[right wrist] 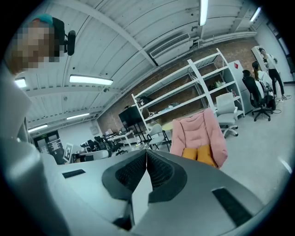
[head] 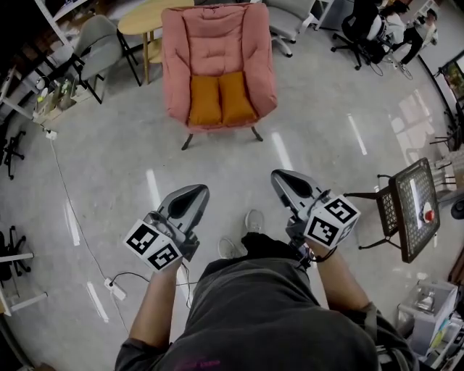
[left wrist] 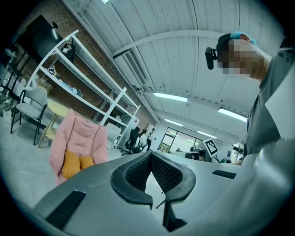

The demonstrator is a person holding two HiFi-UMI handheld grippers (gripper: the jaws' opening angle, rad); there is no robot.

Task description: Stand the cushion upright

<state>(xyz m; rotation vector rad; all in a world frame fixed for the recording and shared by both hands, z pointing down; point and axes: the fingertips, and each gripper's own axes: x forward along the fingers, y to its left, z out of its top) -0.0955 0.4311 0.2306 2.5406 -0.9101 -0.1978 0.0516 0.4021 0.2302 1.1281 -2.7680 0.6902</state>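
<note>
An orange cushion (head: 220, 98) lies flat on the seat of a pink padded armchair (head: 217, 43) at the top middle of the head view. The same cushion (left wrist: 77, 163) shows small at the left of the left gripper view, and the cushion (right wrist: 199, 155) sits right of centre in the right gripper view. My left gripper (head: 196, 190) and right gripper (head: 278, 175) are both shut and hold nothing, side by side over the floor, well short of the chair. Their tips meet in the left gripper (left wrist: 150, 153) and right gripper (right wrist: 146, 151) views.
A round wooden table (head: 145, 18) and a grey chair (head: 98, 43) stand behind the armchair on the left. A black mesh side table (head: 409, 210) stands at the right. A power strip and cable (head: 112, 286) lie on the floor at the left. People sit at desks far right.
</note>
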